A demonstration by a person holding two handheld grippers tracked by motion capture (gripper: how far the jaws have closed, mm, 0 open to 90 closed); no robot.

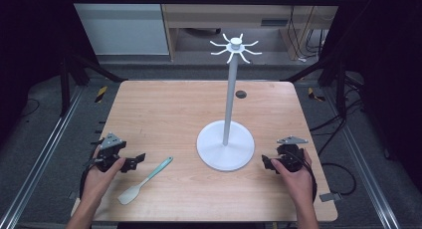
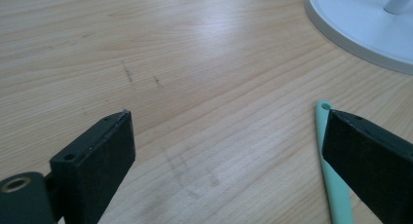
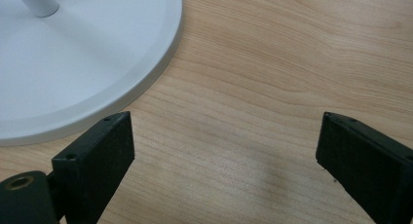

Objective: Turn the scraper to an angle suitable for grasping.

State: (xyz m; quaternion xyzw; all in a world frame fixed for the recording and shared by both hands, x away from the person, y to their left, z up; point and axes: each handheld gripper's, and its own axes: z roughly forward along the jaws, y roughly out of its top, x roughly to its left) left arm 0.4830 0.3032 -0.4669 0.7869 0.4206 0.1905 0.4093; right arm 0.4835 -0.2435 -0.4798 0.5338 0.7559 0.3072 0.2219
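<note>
A mint-green spatula [image 1: 146,180] lies flat on the wooden table [image 1: 169,114], its handle end toward the white stand. The stand has a round base [image 1: 225,148], a tall pole [image 1: 229,102] and several hooks at the top [image 1: 235,46]. My left gripper [image 1: 137,160] rests low at the table's left, open, just left of the spatula handle; in the left gripper view the handle tip [image 2: 325,124] lies beside the right jaw. My right gripper [image 1: 267,163] sits open at the right, close to the base rim [image 3: 160,63], nothing between its jaws.
A small dark hole [image 1: 241,94] marks the tabletop behind the stand. Metal frame rails run along both sides of the table, and cables lie on the floor at the right.
</note>
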